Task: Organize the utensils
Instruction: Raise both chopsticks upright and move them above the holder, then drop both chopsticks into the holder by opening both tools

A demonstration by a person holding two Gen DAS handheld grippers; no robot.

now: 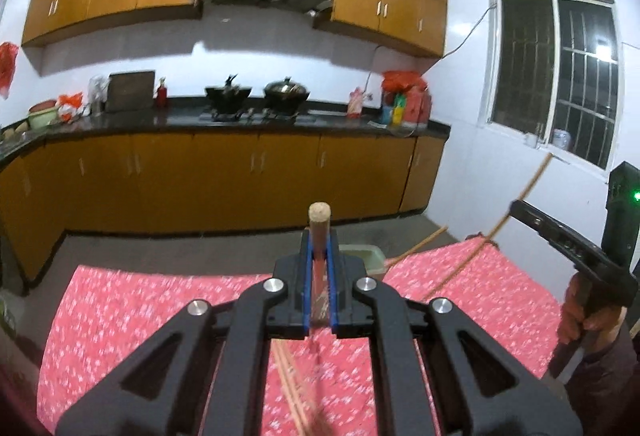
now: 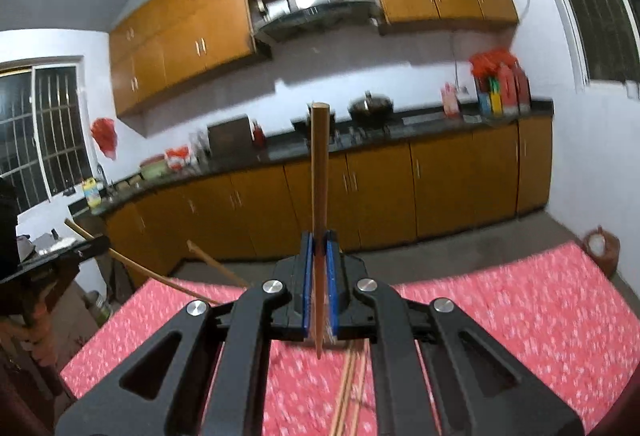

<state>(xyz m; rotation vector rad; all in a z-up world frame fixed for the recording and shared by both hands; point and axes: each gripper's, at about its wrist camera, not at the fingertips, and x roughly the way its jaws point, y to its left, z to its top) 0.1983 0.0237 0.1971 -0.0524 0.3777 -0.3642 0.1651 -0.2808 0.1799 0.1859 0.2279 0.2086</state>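
Left gripper (image 1: 319, 276): narrow, blue pads clamped on a chopstick (image 1: 319, 226), thick blunt end poking out past the fingertips, held above the surface (image 1: 140, 316). Surface covered with a red flowered cloth.

Right gripper (image 2: 319, 276): narrow too, pads pinching a second chopstick (image 2: 320, 176). This one stands nearly upright, long shaft rising above the fingers, pointed tip hanging just below the pads.

More chopsticks lie loose on the cloth beneath both grippers (image 2: 352, 388), partly hidden by the gripper frames; count unclear.

In the left wrist view, the right gripper's body and the hand (image 1: 588, 316) holding it show at the right edge.

Background: orange cabinets (image 1: 220, 172), dark counter with two woks (image 1: 256, 94), barred window (image 1: 556, 72). Slight motion blur.
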